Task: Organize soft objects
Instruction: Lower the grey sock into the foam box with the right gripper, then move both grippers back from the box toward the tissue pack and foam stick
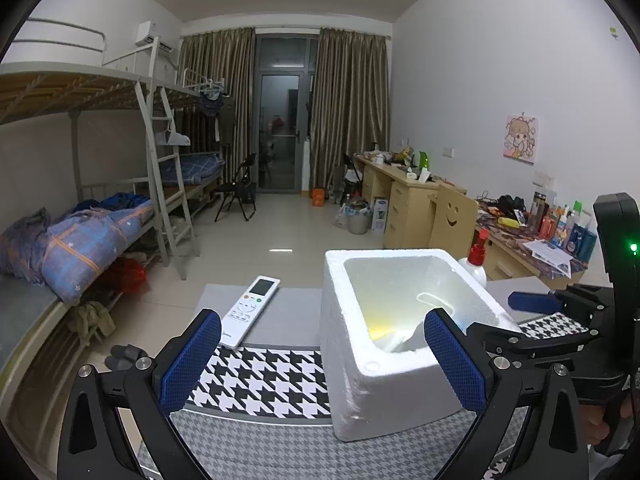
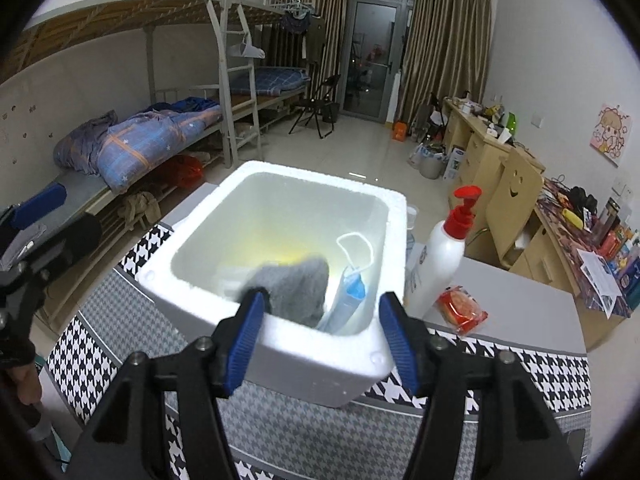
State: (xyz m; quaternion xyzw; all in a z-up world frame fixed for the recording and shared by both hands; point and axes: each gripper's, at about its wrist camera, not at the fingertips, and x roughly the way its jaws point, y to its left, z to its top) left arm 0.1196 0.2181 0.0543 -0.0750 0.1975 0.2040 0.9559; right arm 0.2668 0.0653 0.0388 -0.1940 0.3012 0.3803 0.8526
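Two fisheye views are given, each set on a gripper and aimed forward along its fingers. The left wrist view is held low over the bench [image 1: 288, 312], facing down the room, with the foam box [image 1: 352, 360] close at centre right. The right wrist view is tilted more steeply, looking into the foam box [image 2: 280, 344] from close above. Box, bench, bunk beds [image 2: 160, 128] and curtained door [image 1: 280, 120] are shared by both views.

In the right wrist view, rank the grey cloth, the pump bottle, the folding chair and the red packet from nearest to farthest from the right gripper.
1. Grey cloth: inside the foam box, just beyond the right gripper.
2. Red packet: on the table, to the right.
3. Pump bottle: standing behind the packet, beside the box.
4. Folding chair: across the room, by the door.
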